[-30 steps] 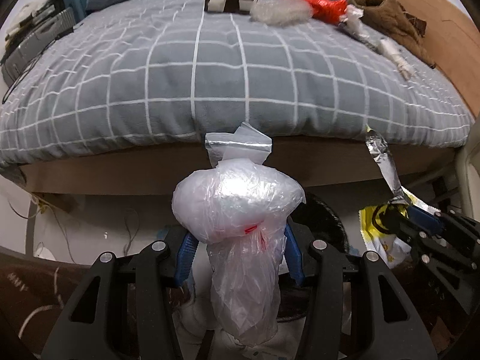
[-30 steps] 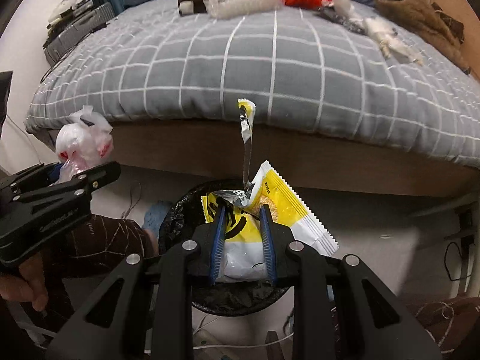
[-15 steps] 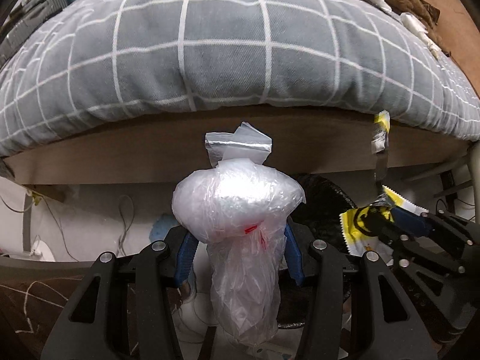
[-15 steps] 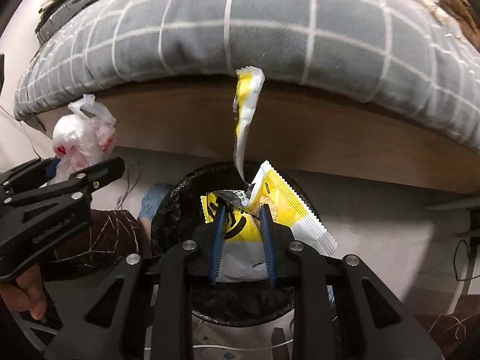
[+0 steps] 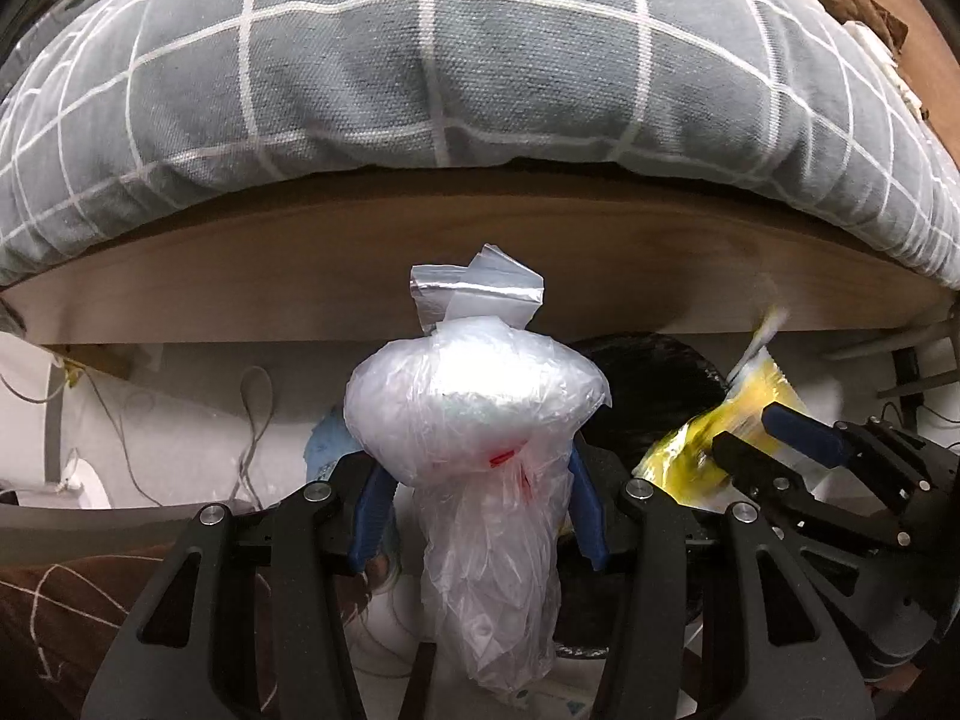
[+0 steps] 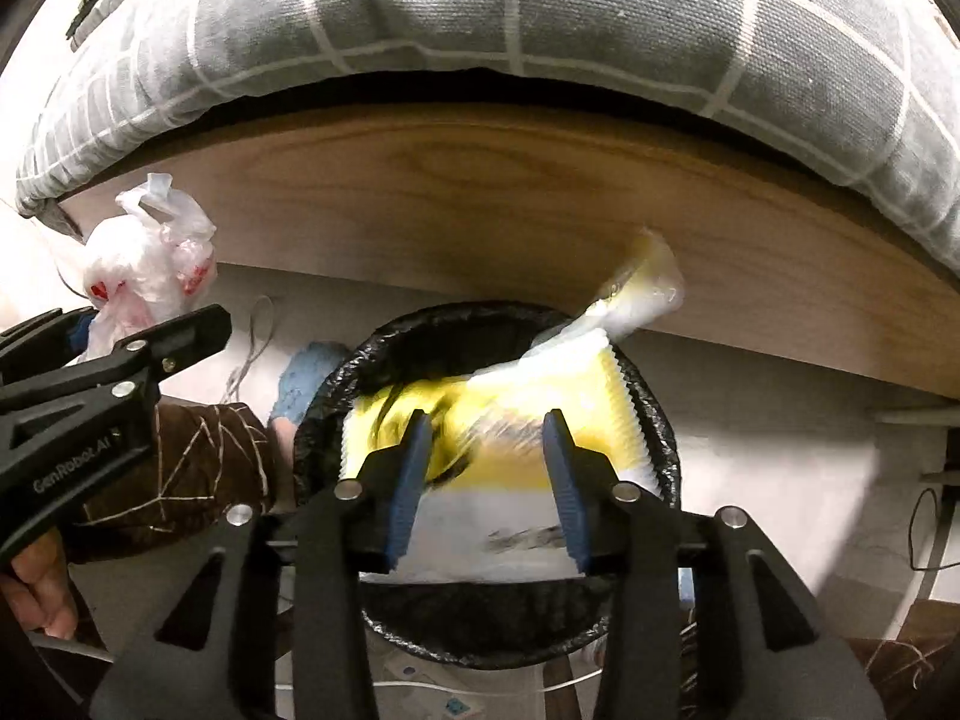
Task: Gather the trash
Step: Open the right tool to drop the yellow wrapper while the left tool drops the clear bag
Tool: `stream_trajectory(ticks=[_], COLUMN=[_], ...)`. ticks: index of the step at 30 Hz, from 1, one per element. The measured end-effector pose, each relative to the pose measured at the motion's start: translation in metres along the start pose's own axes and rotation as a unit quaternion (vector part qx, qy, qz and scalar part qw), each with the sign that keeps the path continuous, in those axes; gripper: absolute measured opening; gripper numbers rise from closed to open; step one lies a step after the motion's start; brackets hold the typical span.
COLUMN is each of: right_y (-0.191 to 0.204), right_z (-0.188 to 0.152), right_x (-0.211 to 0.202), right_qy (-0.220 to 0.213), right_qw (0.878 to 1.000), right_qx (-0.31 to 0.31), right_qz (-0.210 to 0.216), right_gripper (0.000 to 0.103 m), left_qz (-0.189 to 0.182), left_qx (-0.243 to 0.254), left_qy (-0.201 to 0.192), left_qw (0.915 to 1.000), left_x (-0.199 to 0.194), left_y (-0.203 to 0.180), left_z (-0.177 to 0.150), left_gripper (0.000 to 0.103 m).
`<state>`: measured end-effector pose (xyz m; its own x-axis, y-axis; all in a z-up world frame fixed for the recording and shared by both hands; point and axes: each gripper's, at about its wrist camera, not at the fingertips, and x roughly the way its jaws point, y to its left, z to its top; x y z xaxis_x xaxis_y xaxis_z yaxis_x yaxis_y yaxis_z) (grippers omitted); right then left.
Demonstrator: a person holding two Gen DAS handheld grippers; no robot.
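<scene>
A: Left side first. What's the left gripper (image 5: 477, 501) doing?
B: Clamped on a knotted clear plastic bag (image 5: 477, 414), blue pads pressing its sides. Bag bulges above the fingers, tail hangs below. In the right wrist view it sits at far left, beside the bin, not over it.
A: Bin position?
B: Black-lined trash bin (image 6: 654, 414) on the floor, just in front of the wooden bed frame (image 6: 480, 192), under the grey checked duvet (image 6: 540, 12). A brown patterned sleeve (image 6: 198, 462) is just left of it.
A: Right gripper (image 6: 486, 474)?
B: Jaws opening. Yellow snack wrapper (image 6: 528, 408) is between the fingers, blurred, directly above the bin mouth. Pads look clear of it, gap on both sides. Its torn strip sticks up toward the bed frame.
A: Wrapper inside the bin?
B: Can't tell, too blurred.
</scene>
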<state>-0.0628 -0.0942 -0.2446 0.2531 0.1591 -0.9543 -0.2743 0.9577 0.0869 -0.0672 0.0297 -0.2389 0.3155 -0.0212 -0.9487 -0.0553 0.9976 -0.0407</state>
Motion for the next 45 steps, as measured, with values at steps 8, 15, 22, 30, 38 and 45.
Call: stream_trajectory(ticks=[8,15,22,30,38,45], right_y=[-0.007,-0.024,-0.057,-0.087,-0.107,-0.106], right_z=[-0.002,-0.007,-0.018,-0.024,-0.029,-0.028], right_x=[-0.02,-0.039,-0.054,-0.076,-0.083,-0.086], right_qy=[-0.026,-0.055,-0.068,-0.093,-0.094,-0.102], right_qw=[1.0,0.998,0.994,0.987,0.986,0.985], right_qx=[0.0,0.012,0.047,0.054,0.077,0.075], right_qz=[-0.011,-0.034,-0.068,-0.116,-0.114,-0.118], right_gripper=[0.067,0.09,0.095,0.095,0.095,0.095], left_qz=[-0.004,-0.009,-0.018,-0.021,-0.025,-0.011], left_qx=[0.003,0.018,0.03,0.049,0.065,0.075], left_qy=[0.002,-0.004,-0.004,0.005,0.01,-0.005], left_qw=[1.0,0.9998,0.9994,0.9985,0.9975,0.9971], left_x=[0.005,0.003,0.004,0.008,0.013,0.008], left_y=[-0.007,-0.025,-0.044,-0.074,-0.089,-0.092], left_z=[0.0,0.0,-0.001,-0.004,-0.008,-0.008], left_gripper=[0.049,0.049,0.049,0.049,0.051,0.073])
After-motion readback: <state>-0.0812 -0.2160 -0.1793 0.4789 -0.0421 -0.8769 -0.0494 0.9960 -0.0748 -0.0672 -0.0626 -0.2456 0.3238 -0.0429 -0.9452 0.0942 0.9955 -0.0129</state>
